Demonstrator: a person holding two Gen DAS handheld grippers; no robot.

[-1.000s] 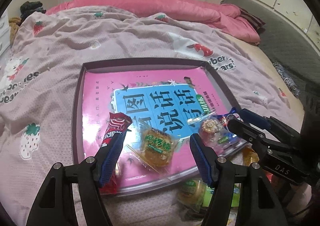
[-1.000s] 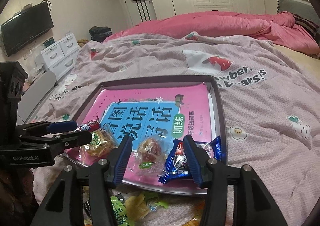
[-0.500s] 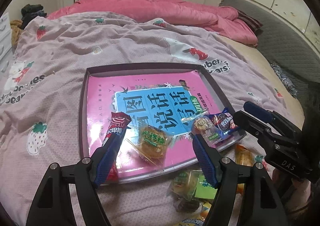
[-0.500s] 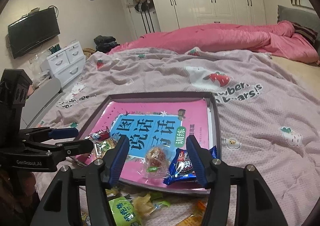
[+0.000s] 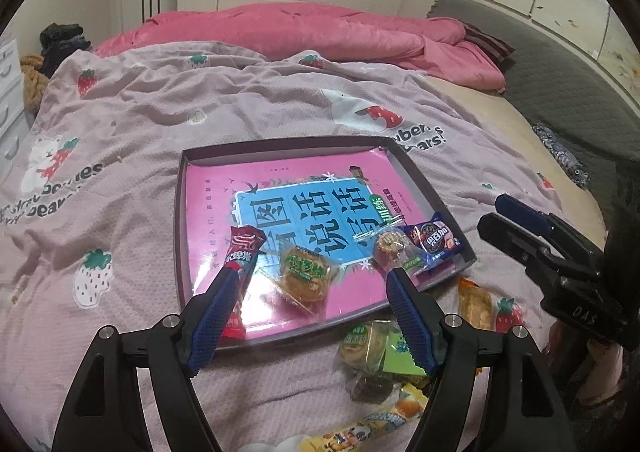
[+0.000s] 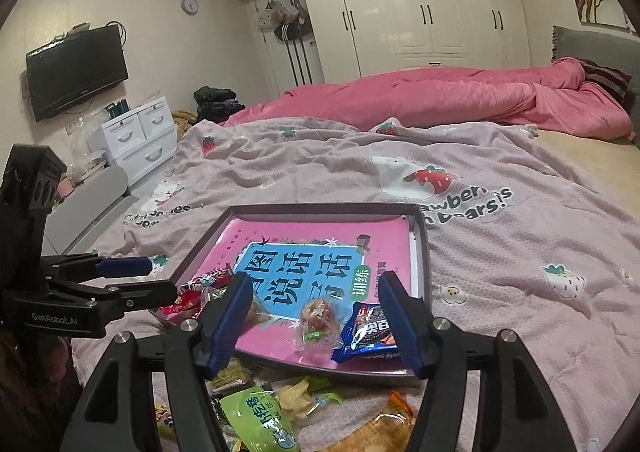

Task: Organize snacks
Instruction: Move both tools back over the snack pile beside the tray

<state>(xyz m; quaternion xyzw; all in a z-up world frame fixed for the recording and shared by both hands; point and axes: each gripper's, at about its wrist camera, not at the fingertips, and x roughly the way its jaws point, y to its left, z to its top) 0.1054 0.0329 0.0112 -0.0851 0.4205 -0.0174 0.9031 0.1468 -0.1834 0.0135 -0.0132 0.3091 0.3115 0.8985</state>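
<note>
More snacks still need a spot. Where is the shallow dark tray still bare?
The far half of the shallow dark tray, up to its back rim, is free. Crowded: the near edge, with red stick packet, clear-wrapped cake, round candy, blue cookie packet.

Both tongs (image 5: 308,276) (image 6: 314,292) higher, wider apart, off the snacks.

One tray (image 5: 180,236) on the bed holds four wrapped snacks (image 5: 306,274); several more, too jumbled to count, lie near it.
</note>
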